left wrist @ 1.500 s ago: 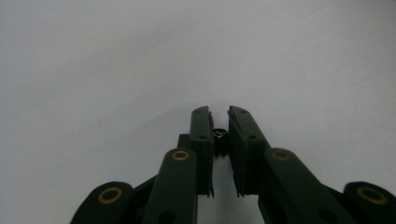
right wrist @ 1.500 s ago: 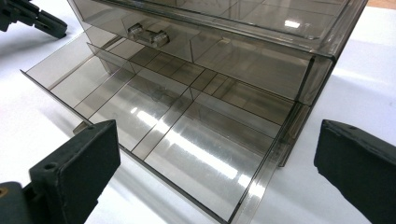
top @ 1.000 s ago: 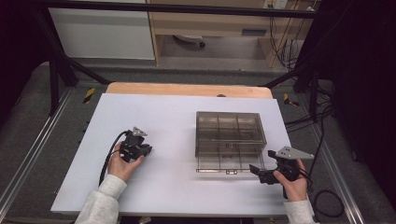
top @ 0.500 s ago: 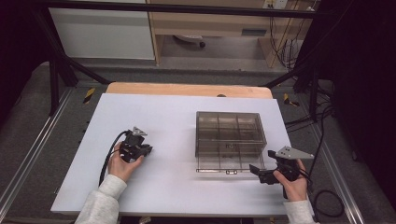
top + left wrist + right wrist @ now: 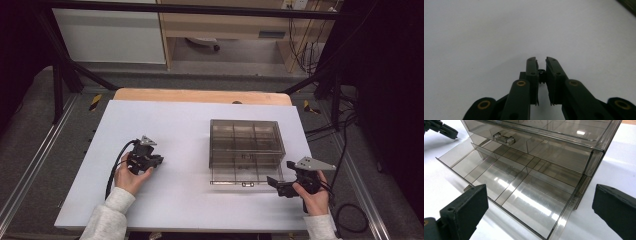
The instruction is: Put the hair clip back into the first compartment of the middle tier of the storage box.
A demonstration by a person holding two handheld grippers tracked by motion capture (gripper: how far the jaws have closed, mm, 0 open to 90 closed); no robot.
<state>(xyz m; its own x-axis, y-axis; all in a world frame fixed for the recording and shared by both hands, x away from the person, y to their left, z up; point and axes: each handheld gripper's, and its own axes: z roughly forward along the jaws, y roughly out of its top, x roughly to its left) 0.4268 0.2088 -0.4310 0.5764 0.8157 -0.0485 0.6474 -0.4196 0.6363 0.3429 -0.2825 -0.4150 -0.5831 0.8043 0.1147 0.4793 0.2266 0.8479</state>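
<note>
Smoky plastic drawer box (image 5: 246,150) sits on the white counter (image 5: 175,130), its bottom drawer (image 5: 511,192) pulled out. Right gripper (image 5: 280,186) gapes wide before the drawer; left gripper (image 5: 150,161) is closed and empty. A careless push could slide the light box.

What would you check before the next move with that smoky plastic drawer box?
1. Bottom drawer pulled out: ok.
2. Its compartments bare: ok.
3. Upper drawer pushed in: ok.
4. Right tool open, at the drawer's front corner, gripping nothing: ok.
5. Left tool shut, away from the box on the table: ok.
6. Something small and dark between the left tool's jaws: cannot tell what.
</note>
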